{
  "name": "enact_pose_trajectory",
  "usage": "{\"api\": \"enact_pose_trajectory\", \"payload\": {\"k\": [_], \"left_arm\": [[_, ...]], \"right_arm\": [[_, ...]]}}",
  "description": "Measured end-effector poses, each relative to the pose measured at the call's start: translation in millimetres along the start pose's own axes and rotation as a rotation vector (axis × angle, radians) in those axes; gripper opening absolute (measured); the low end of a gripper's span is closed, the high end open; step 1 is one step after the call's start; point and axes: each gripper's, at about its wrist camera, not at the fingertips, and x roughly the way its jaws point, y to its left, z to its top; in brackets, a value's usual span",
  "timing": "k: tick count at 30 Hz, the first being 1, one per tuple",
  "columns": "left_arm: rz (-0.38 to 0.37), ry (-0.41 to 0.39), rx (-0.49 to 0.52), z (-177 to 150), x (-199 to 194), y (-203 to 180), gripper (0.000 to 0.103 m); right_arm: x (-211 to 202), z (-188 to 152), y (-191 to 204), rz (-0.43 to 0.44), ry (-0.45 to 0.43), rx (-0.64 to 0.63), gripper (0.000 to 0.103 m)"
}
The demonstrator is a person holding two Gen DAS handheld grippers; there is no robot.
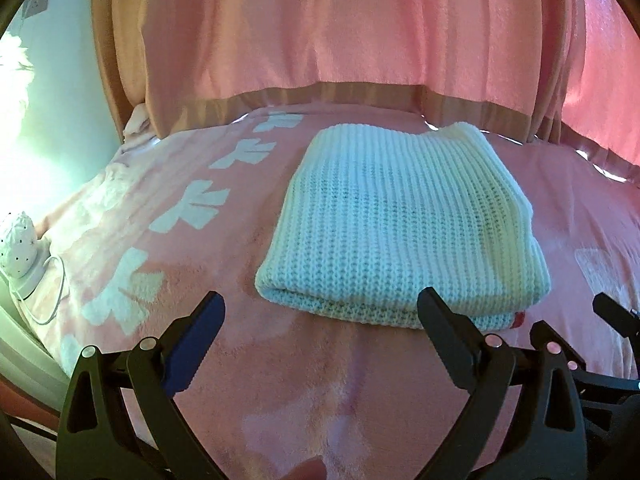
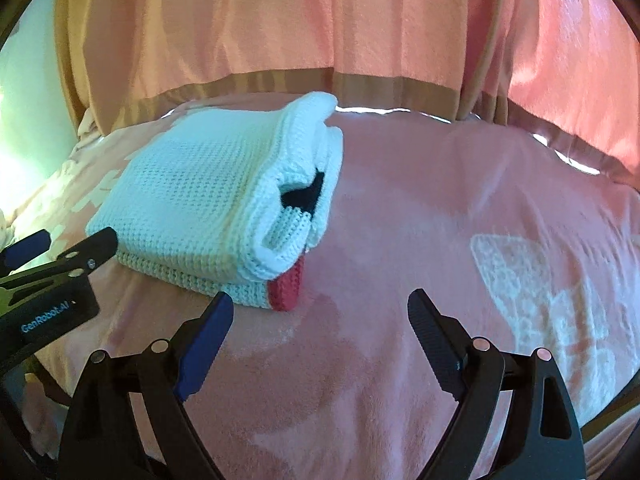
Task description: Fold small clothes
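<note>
A white knitted garment (image 1: 396,224) lies folded into a thick rectangle on the pink blanket (image 1: 280,360). In the right wrist view the garment (image 2: 208,196) shows its stacked layers, a dark opening and a red knit edge (image 2: 286,286) at the near corner. My left gripper (image 1: 320,308) is open and empty, just short of the fold's near edge. My right gripper (image 2: 320,304) is open and empty, over bare blanket (image 2: 400,240) to the right of the garment's near corner. The left gripper also shows at the left of the right wrist view (image 2: 60,250).
Pink curtains (image 1: 340,40) with a tan band hang behind the bed. A small white lamp (image 1: 18,244) with a cord stands at the left edge. The blanket has white patterns at the left (image 1: 200,204) and the right (image 2: 560,300).
</note>
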Motion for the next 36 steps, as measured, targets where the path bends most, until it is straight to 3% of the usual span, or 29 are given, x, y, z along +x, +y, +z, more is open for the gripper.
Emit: {"api": "enact_pose_trajectory", "payload": {"k": [36], "left_arm": [[-0.012, 0.073, 0.019, -5.4, 11.0, -4.3, 0.098]], "right_arm": [[1.0, -1.2, 4.4, 0.007, -0.011, -0.012, 0.087]]}}
